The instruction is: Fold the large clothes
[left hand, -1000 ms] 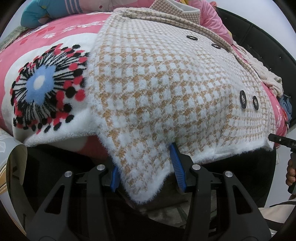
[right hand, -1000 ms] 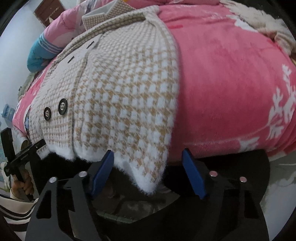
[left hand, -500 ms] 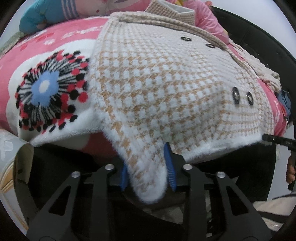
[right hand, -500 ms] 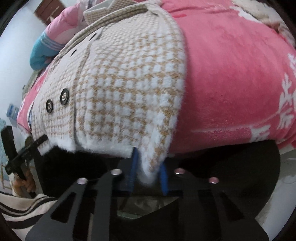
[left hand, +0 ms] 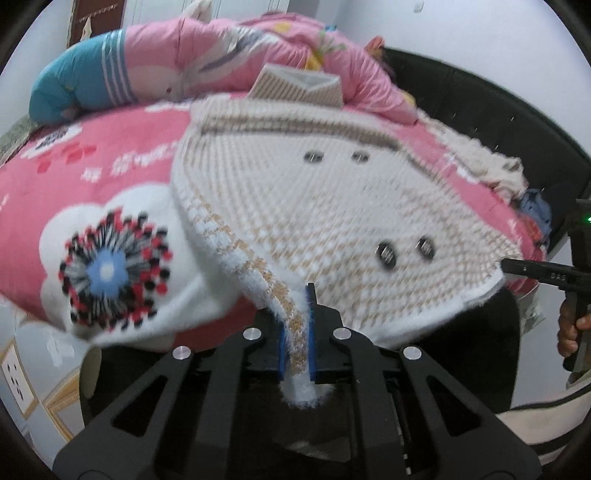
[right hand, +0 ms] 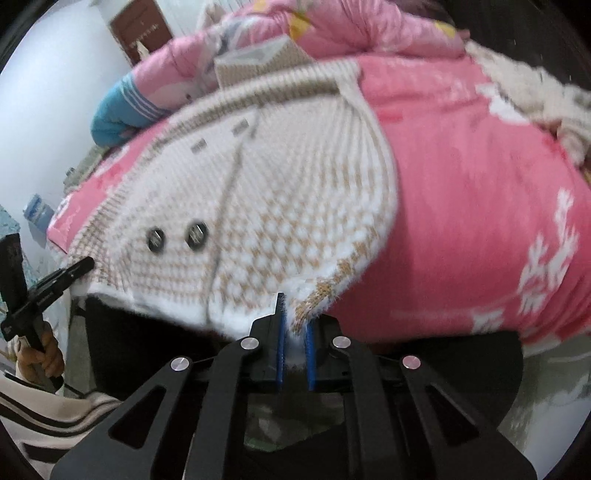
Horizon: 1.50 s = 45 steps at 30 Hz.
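I have the left gripper [left hand: 296, 332] and right gripper [right hand: 294, 341] clamped tight on the coat [left hand: 332, 206] hem corners, lower centre of each frame. It looks thick, fuzzy, limp; I judge it will sag heavily between the corners.

white wall [left hand: 461, 33], brown door [right hand: 142, 33], blk headboard [left hand: 480, 107]

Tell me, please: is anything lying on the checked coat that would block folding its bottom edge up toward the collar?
Nothing visible does. The checked coat lies flat on the pink blanket, its top bare up to the collar. Both grippers, left and right, already clamp its hem corners.
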### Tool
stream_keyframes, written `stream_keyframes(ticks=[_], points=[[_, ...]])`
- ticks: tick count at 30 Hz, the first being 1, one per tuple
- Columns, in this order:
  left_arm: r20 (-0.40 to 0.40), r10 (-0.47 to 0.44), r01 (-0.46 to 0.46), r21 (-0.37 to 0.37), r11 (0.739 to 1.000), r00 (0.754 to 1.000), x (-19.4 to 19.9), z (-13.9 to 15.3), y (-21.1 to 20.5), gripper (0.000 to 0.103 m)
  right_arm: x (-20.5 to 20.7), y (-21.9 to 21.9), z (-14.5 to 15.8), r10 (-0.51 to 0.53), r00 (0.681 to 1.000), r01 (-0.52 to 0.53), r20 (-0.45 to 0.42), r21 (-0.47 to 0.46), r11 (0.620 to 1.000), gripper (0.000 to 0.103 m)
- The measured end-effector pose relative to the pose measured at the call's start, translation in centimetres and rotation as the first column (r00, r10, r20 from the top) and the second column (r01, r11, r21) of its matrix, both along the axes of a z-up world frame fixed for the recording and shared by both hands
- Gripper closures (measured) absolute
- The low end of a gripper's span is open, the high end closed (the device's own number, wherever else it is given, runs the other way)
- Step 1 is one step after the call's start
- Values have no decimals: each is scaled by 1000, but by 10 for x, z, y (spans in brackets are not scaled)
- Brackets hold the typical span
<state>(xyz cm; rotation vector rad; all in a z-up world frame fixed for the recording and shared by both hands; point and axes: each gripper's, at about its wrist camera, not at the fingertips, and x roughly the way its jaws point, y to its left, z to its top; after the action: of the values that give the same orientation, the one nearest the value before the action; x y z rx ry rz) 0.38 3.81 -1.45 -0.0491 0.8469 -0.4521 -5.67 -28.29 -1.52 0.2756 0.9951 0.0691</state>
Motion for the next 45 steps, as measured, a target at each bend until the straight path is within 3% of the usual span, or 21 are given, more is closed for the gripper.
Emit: stream_keyframes(ticks=[8,19,27,33,38,42,44,45], points=[[82,1,6,-82,997,997,19,35,0,96,20,-9,27,13,993,-14,115,12,1000,94],[163,31,-16,-88,996,986,81,57,-2,96,87,-19,54,11,976,-13,220,8,1000,94],[105,86,-73,-123,990,991,151,48,10,96,158,-37,48,-30,973,21,230,41,999,94],[26,125,-119,-164,979,992,198,24,22,95,204,-56,22,-77,979,62,189,81,995,94],[-42,140,-144,-141,979,989,223,-4,24,92,236,-70,-10,-112,984,96,139,119,988,94],[-128,131,-149,-148,978,983,232,-17,27,84,254,-72,-38,-107,993,97,57,149,984,94],[-137,133,-155,-164,974,982,229,-15,32,71,255,-71,-42,-93,995,85,44,151,985,87],[-131,136,-158,-176,972,982,227,-13,35,59,254,-70,-42,-88,995,81,45,149,986,84]])
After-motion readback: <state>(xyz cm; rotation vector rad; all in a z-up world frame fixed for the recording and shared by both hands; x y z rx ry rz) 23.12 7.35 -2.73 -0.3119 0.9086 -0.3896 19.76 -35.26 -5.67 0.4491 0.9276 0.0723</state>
